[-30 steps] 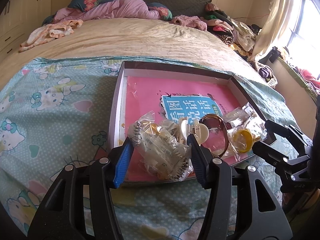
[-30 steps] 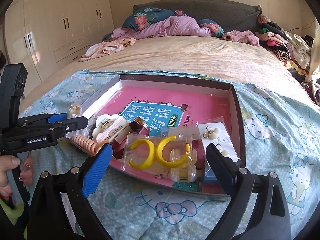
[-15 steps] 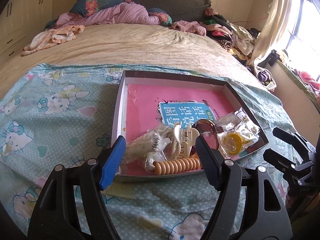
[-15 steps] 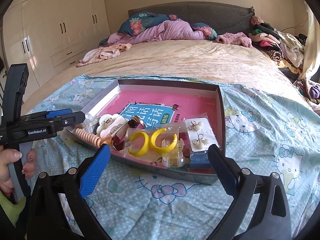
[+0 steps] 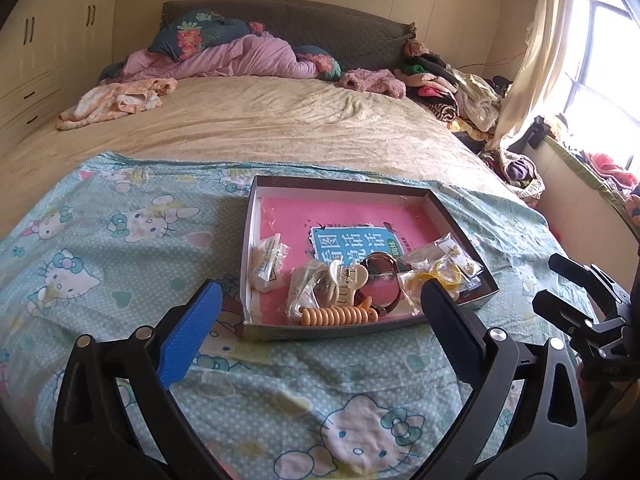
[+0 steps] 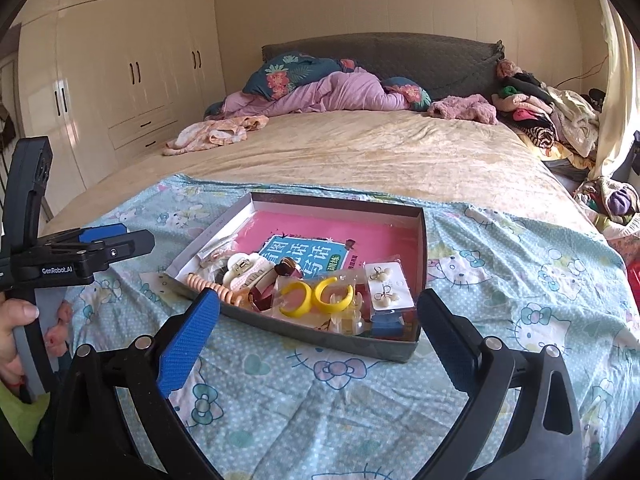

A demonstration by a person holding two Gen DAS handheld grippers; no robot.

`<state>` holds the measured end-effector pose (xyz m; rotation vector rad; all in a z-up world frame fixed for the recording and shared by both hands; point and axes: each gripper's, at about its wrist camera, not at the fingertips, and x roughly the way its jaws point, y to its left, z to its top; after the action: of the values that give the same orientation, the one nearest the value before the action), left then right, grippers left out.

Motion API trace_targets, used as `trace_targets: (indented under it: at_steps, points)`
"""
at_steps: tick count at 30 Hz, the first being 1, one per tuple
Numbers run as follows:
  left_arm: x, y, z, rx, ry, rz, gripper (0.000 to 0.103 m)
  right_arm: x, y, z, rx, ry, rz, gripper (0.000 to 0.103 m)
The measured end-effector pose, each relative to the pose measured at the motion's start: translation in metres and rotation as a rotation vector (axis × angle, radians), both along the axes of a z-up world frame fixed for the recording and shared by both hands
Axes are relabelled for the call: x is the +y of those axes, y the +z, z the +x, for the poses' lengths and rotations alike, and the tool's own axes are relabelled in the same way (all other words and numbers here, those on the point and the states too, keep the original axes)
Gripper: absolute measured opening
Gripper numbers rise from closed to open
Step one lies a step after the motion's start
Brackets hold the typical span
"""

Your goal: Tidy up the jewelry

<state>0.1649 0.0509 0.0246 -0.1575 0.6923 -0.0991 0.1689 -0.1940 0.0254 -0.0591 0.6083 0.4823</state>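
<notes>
A shallow dark box (image 5: 456, 216) (image 6: 420, 240) with a pink book inside lies on the cartoon-cat sheet. Jewelry lies heaped at its near end: an orange spiral hair tie (image 5: 338, 315) (image 6: 212, 286), a cream claw clip (image 5: 346, 280) (image 6: 246, 270), yellow hoop earrings in a clear bag (image 6: 316, 296) (image 5: 440, 276), and a card of pearl earrings (image 6: 386, 290). A small clear bag (image 5: 266, 262) rests by the box's left wall. My left gripper (image 5: 320, 300) hovers before the box, its jaws still opening, nothing between them. My right gripper (image 6: 318, 308) is open, also empty.
The sheet (image 5: 120, 240) covers the near half of a beige bed (image 5: 260, 120). Crumpled quilts and pillows (image 6: 320, 88) lie at the headboard, piled clothes (image 6: 552, 116) at the right. Wardrobes (image 6: 120, 80) line the left wall. A person's hand (image 6: 16, 332) holds the left gripper.
The left gripper opened and let go of a clump of bagged jewelry, which now lies in the box. Both grippers pulled back and up, away from the box.
</notes>
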Motion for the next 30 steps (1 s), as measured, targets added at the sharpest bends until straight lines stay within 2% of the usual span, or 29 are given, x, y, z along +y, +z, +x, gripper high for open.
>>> trace_targets:
  at_steps: [6, 14, 19, 30]
  points:
    - [-0.002, 0.013, -0.026, -0.030, 0.002, -0.004, 0.093, -0.008, 0.013, -0.024, -0.028, 0.000, 0.006, 0.098]
    - [-0.008, 0.016, -0.064, -0.056, 0.002, 0.008, 0.093, -0.014, 0.020, -0.052, -0.053, -0.004, 0.003, 0.098]
    - [-0.014, 0.010, -0.083, -0.064, -0.009, 0.026, 0.093, -0.014, 0.013, -0.066, -0.039, -0.003, 0.026, 0.098]
    - [-0.018, -0.010, -0.102, -0.048, -0.012, 0.010, 0.093, -0.001, -0.018, -0.087, -0.001, 0.012, -0.009, 0.098]
